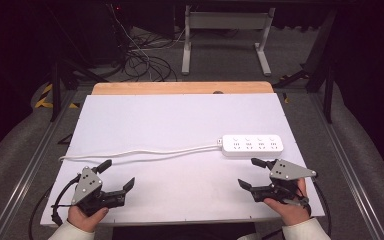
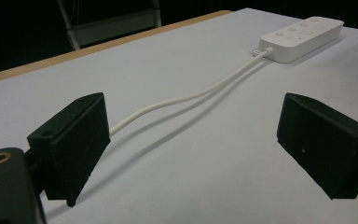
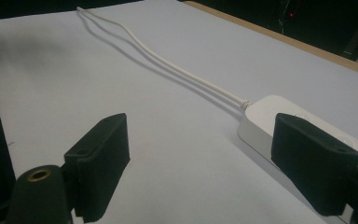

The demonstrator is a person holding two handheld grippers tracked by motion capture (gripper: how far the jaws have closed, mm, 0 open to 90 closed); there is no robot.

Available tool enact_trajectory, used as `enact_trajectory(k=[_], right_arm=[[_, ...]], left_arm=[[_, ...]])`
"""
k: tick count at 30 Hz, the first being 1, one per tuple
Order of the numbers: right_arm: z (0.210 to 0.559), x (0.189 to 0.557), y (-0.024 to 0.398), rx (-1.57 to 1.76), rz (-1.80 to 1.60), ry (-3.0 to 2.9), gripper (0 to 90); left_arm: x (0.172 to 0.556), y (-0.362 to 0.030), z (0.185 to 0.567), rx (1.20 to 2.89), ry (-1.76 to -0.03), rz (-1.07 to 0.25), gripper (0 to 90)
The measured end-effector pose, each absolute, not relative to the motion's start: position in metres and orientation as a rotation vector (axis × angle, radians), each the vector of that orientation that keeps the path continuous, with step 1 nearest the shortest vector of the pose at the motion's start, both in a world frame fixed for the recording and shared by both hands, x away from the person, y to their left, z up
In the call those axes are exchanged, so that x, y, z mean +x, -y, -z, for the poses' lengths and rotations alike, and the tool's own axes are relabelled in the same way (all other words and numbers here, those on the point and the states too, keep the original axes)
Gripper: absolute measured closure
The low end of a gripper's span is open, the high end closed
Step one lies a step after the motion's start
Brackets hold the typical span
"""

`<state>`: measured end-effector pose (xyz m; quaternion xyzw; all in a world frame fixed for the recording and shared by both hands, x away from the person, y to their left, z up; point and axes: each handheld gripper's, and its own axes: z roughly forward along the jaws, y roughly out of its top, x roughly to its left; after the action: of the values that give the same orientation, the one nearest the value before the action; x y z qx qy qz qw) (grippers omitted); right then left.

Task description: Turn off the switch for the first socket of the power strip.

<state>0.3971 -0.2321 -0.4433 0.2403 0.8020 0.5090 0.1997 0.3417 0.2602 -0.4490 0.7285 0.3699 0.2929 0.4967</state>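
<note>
Your left gripper (image 1: 116,174) wide open, empty, lower left | right gripper (image 1: 252,173) same | white plastic power strip (image 1: 253,144) untouched, centre right; nothing begun.

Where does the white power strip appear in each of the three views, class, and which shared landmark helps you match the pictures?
High view: the power strip lies right of centre on the white table, just beyond the right gripper.
Left gripper view: top right corner, far off.
Right gripper view: lower right, partly behind the right-hand jaw.
Shared landmark: its white cable, doubled back on itself.
</note>
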Motion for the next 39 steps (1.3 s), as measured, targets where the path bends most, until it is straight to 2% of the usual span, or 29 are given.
enact_trajectory(k=[18, 24, 30, 39], right_arm=[[0.440, 0.396, 0.230, 0.648, -1.417, -2.255, 24.1], [0.437, 0.395, 0.228, 0.636, -1.408, -2.270, 28.3], [0.431, 0.398, 0.226, 0.645, -1.375, -2.302, 37.7], [0.419, 0.404, 0.225, 0.644, -1.372, -2.317, 42.0]], left_arm=[[0.340, -0.260, 0.448, 1.770, -0.889, -0.741, 9.6], [0.340, -0.260, 0.448, 1.770, -0.891, -0.745, 9.6], [0.340, -0.259, 0.448, 1.778, -0.891, -0.748, 9.6], [0.339, -0.259, 0.448, 1.777, -0.893, -0.753, 9.6]])
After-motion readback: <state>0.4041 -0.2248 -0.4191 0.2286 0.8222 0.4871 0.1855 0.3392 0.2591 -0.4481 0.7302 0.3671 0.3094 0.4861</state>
